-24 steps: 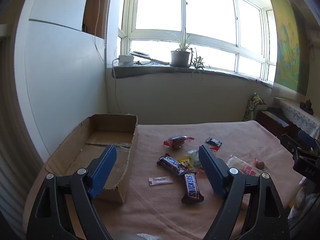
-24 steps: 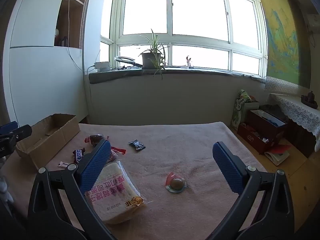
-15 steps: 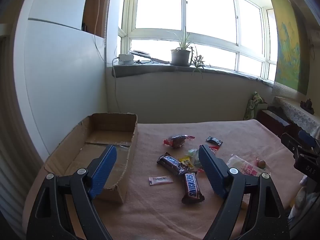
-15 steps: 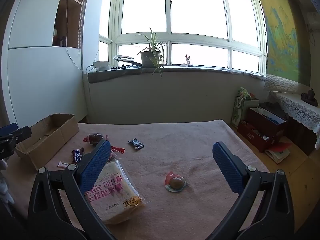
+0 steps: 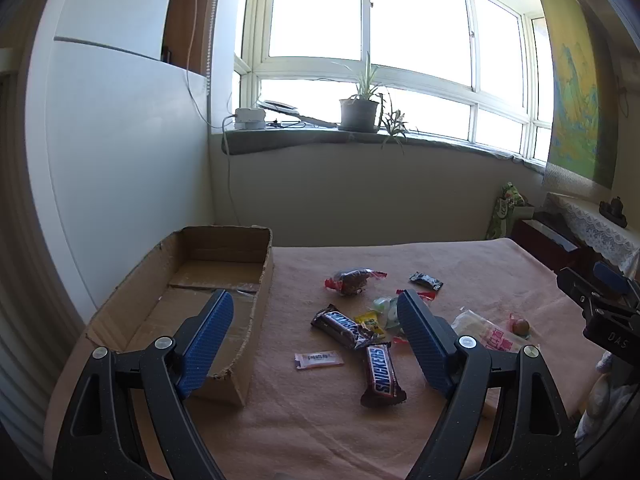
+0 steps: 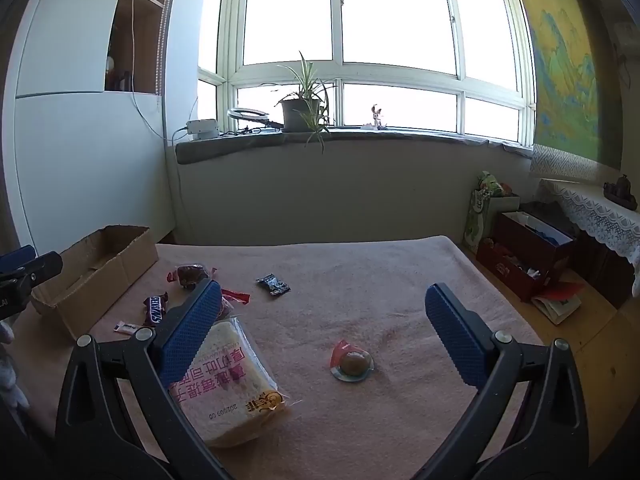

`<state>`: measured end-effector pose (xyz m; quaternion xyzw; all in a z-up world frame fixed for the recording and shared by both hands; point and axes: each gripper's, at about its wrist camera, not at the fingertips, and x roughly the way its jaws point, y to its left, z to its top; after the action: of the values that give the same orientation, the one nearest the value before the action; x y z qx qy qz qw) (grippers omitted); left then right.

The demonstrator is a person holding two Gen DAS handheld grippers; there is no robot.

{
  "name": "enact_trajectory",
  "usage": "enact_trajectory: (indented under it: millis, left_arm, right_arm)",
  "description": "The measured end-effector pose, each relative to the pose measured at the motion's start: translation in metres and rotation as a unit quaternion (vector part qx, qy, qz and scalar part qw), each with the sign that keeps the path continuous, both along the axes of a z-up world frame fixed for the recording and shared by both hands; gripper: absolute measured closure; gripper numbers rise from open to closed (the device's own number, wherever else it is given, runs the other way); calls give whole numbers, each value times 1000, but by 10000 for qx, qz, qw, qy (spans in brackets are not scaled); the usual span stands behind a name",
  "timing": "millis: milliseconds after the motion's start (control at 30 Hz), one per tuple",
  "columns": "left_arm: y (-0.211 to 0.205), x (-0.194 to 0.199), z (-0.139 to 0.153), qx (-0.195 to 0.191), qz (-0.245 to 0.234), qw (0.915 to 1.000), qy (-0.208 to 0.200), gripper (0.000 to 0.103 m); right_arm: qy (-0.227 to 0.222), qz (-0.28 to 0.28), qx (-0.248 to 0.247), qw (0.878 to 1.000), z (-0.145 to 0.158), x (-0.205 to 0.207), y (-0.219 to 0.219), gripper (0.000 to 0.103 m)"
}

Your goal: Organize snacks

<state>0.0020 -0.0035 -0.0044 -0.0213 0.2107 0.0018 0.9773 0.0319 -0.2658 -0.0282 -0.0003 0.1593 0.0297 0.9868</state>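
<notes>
Two grippers hang wide open and hold nothing, and almost nothing has changed over the last second: both views match the earlier ones but for a slight drift. The left gripper (image 5: 310, 336) hovers above the near edge of the cardboard box (image 5: 224, 248), which looks empty. The snacks lie loose on the pink-covered surface (image 6: 360, 280): two Snickers bars (image 5: 382, 372), a small white sachet (image 5: 319, 359) and a few wrapped sweets just right of the box. The right gripper (image 6: 320, 334) hovers over the bread packet (image 6: 228, 376), with a round wrapped sweet (image 6: 353, 362) lying between its fingers. Judging by this stillness, sorting has not begun and every snack remains to be boxed.
</notes>
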Motion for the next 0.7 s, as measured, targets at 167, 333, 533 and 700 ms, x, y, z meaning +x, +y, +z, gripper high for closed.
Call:
enact_trajectory:
  millis: [167, 333, 533, 700]
  left_arm:
    - [0, 0, 0, -2, -19, 10000, -7, 19]
    - [0, 0, 1, -7, -30, 10000, -10, 19]
    - [-1, 0, 0, -5, -35, 10000, -16, 19]
    - [-2, 0, 1, -6, -39, 10000, -15, 19]
  right_arm:
    - [11, 6, 8, 10000, 1, 1, -1, 0]
    - [15, 12, 14, 10000, 1, 1, -1, 0]
    - [19, 12, 24, 10000, 2, 1, 0, 0]
    - [29, 13, 23, 10000, 1, 0, 0, 0]
